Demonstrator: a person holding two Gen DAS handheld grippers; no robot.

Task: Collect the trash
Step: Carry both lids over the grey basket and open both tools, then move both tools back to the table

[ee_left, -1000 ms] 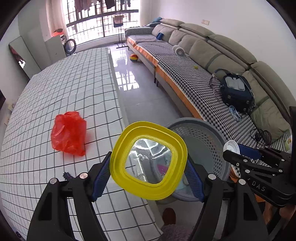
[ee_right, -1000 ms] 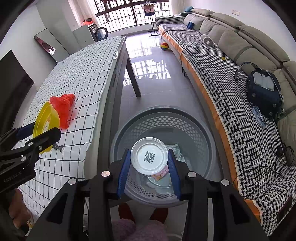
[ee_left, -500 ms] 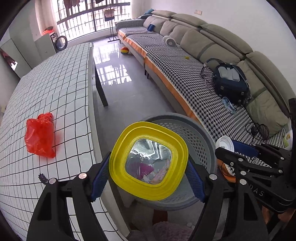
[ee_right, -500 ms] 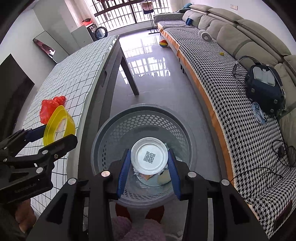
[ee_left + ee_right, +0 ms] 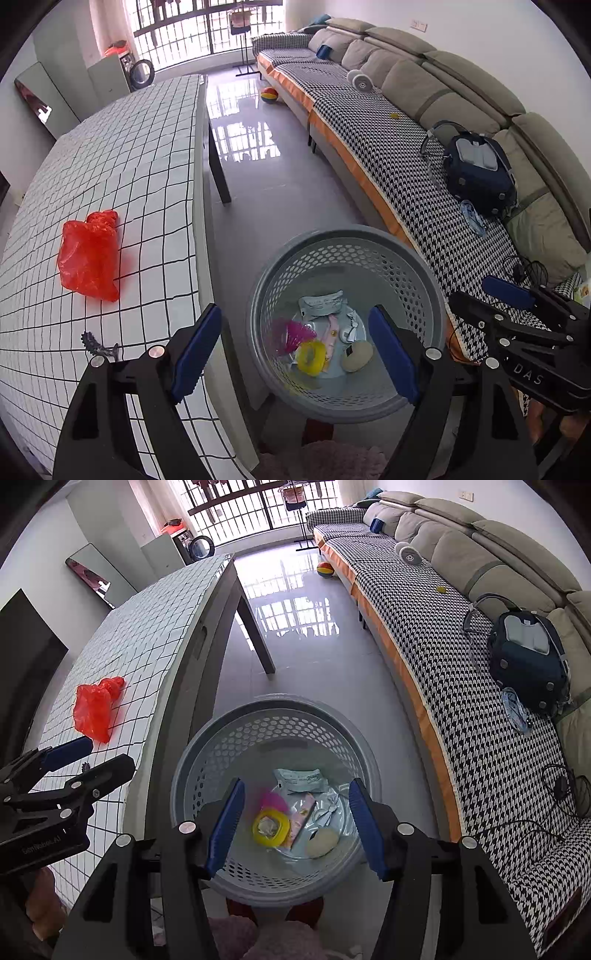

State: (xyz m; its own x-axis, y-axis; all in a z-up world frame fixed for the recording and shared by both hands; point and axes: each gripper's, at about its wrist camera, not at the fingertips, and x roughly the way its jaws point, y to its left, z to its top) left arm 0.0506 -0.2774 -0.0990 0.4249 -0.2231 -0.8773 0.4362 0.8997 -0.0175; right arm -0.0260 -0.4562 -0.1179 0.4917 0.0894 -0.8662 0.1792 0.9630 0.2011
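Jaws of both grippers are spreading apart with nothing between them. The left gripper [image 5: 295,347] a second ago clasped a yellow lid, and the right gripper [image 5: 295,823] a round white lid; both are now released. The yellow lid [image 5: 311,357] lies at the bottom of the grey perforated basket [image 5: 424,273], beside a pink fan-shaped scrap [image 5: 291,332], a pale rounded piece [image 5: 356,355] and a grey wrapper [image 5: 321,304]. The white lid cannot be made out with certainty among these. The basket stands on the floor [image 5: 266,184], between the surface [image 5: 129,147] with its checked cloth on the left and the sofa [image 5: 388,122] with houndstooth cover on the right. In the left wrist view the basket has come from behind the lid to lie fully under the fingers. On the cloth rest a crumpled red plastic bag [image 5: 88,260] and, nearer the edge, a small dark object [image 5: 96,345], both still uncollected. A dark blue backpack [image 5: 478,171] sits on the sofa; a coloured ball [image 5: 269,95] lies on the floor farther off.
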